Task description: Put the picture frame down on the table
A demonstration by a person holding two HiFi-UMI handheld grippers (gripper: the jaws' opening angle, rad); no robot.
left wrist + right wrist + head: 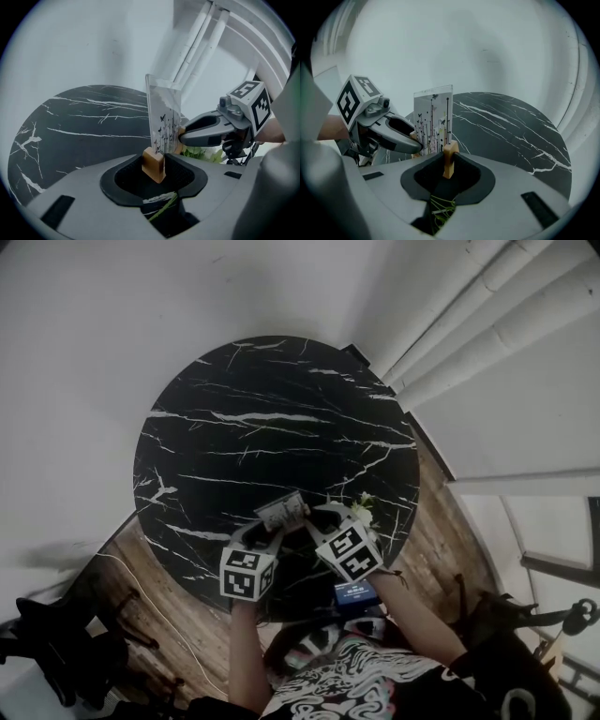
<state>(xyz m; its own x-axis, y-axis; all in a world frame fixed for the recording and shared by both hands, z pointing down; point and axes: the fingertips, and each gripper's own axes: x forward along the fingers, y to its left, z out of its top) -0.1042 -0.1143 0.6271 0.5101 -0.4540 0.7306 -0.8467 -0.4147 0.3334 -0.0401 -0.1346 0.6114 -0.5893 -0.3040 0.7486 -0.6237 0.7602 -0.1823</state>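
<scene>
noted a round black table [234, 418] with white veining. found the left gripper [266, 534] and the right gripper [323, 523] over the near edge of the table, both pointing down at a slant. found the picture frame [282, 512] held upright between them, over that same near edge. contact with the table top not determinable from any view. confirmed the left jaws closed on a wooden block [153, 164] at one bottom corner of the frame. confirmed the right jaws closed on the matching block [449, 159] at the other corner. spotted flowers [363, 510] on the table, just beside the right gripper.

judged the step in hand as the lowering. recommend bringing both ends down level and together, to land both blocks at once. recommend holding the pane upright and parting the jaws only after seating both blocks flat, left and right together, to avoid a tip. advise care near the flowers on withdrawal.

available from the head view only: the frame's place relative to the table's rim, and both grippers at once. available from the gripper views only: the pads pressed on each block, the clear pane printed with stems and butterflies, and the opposite gripper at the far corner.
</scene>
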